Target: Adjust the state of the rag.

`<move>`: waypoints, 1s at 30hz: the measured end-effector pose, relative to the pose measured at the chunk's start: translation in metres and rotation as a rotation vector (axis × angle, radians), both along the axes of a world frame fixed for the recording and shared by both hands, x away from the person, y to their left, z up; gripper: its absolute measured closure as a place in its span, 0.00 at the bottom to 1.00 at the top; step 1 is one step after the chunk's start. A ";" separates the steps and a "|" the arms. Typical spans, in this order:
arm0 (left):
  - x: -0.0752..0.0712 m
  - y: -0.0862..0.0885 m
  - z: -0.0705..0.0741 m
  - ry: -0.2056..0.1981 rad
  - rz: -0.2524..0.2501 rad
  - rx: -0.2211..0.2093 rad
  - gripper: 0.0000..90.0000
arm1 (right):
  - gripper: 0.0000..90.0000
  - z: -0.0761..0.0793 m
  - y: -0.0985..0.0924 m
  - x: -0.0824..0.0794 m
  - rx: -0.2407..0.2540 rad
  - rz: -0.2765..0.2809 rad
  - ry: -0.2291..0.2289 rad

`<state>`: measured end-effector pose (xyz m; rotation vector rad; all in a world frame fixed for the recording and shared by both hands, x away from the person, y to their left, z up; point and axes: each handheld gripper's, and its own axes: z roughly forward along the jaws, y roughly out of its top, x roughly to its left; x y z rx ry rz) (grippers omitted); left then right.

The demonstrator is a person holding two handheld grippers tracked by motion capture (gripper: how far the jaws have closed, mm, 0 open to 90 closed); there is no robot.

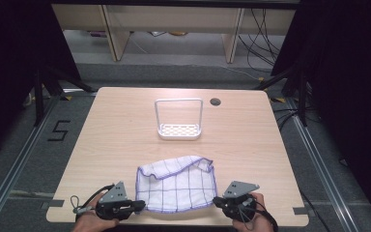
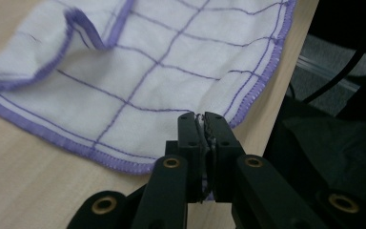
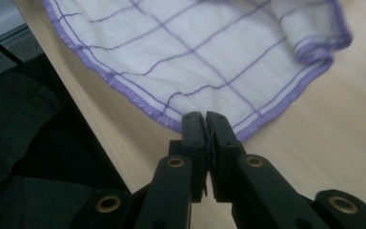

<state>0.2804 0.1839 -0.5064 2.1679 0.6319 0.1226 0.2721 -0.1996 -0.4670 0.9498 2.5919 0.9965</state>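
The dishcloth (image 1: 178, 184) lies on the near half of the tabletop (image 1: 106, 135), its near edge close to the table's front edge and its far edge folded back on itself in a loose roll. You hold it at both near corners. Your left tongs (image 2: 201, 117) are pressed together on the hemmed corner, with white fabric showing between the jaws. Your right tongs (image 3: 203, 115) are pinching the opposite corner the same way, the purple hem running right into the jaws.

Judged from its drape, the cloth is light, soft and limp. It will sag between the two grips and carry no shape of its own. The weave looks thin and matte, white with a purple grid and an overlocked purple border. That stitched border is the thickest part, so it is the soundest place to hold; a grip on the plain weave alone would be more likely to slip. Nothing about it is fragile, but the bite on each corner is shallow, so a sharp tug could pull the hem free.

Farther back stands a white rack (image 1: 179, 121), a perforated base with a tall thin hoop over it, probably stiff plastic or coated wire. It stands well apart from the cloth. The tabletop is smooth pale wood laminate with a round cable port (image 1: 215, 102).
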 end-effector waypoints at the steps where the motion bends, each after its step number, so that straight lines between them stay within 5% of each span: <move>1: 0.001 -0.002 -0.002 -0.005 -0.001 0.011 0.95 | 0.97 -0.006 0.000 0.000 -0.001 -0.006 0.016; 8: 0.000 -0.005 -0.007 0.010 0.000 0.043 0.93 | 0.95 -0.030 0.002 0.002 -0.044 0.022 0.078; 12: -0.001 -0.003 -0.004 0.009 -0.012 0.043 0.79 | 0.78 -0.026 0.002 0.000 -0.010 -0.027 0.071; 14: 0.000 -0.001 0.001 0.021 0.011 -0.007 0.72 | 0.66 -0.021 0.000 0.001 0.023 -0.041 0.062; 17: 0.010 0.009 0.012 0.003 0.077 -0.075 0.61 | 0.61 -0.010 -0.005 0.007 0.059 -0.085 0.018; 22: 0.040 0.022 0.025 -0.067 0.208 -0.094 0.53 | 0.56 0.003 -0.008 0.045 0.070 -0.141 -0.060; 23: 0.046 0.022 0.025 -0.081 0.218 -0.099 0.51 | 0.55 0.004 -0.007 0.054 0.069 -0.160 -0.038; 27: 0.066 0.016 0.024 -0.080 0.207 -0.069 0.45 | 0.54 -0.002 -0.003 0.096 0.083 -0.176 -0.017; 30: 0.076 0.006 0.021 -0.092 0.172 -0.054 0.43 | 0.54 -0.010 0.003 0.119 0.035 -0.171 0.005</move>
